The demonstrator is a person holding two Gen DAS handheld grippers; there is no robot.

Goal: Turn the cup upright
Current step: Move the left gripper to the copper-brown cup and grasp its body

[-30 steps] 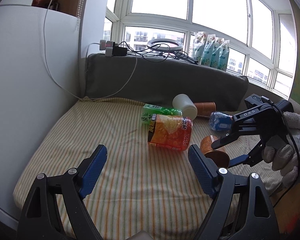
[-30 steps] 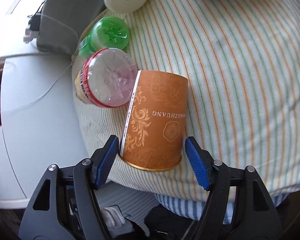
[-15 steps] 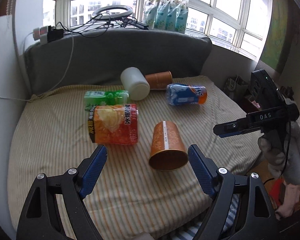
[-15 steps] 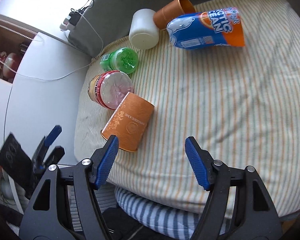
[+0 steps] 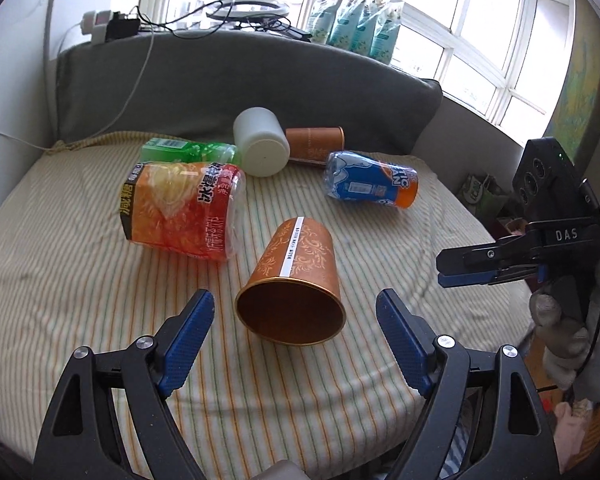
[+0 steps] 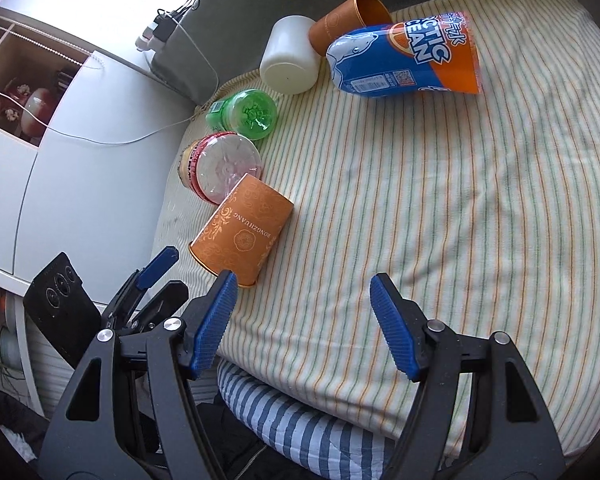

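Two orange paper cups are lying on the striped cushion (image 5: 100,320), and I am lining up on the near one, the orange paper cup with gold scrollwork and a white seam strip (image 5: 296,276), which is resting on its side with its open mouth facing my left gripper (image 5: 296,322). That gripper is hovering with both blue pads spread wide, either side of the rim and not touching it. My right gripper (image 6: 300,320) is also standing open and empty, off to the right of the cup, which in its view is sitting by the left pad. The cup's closed base is lying just beside the clear plastic jar with the red and orange label (image 5: 180,210); whether they are touching I cannot tell. The second orange paper cup (image 5: 316,145) is lying at the far side behind a white plastic container (image 5: 262,142) and a blue and orange drink pouch (image 5: 370,186). I am judging the near cup as very light and thin-walled, easy to crush and liable to roll on the soft fabric. I am planning to pinch gently across the body near the stiffer rolled rim, then pivot it onto its base.
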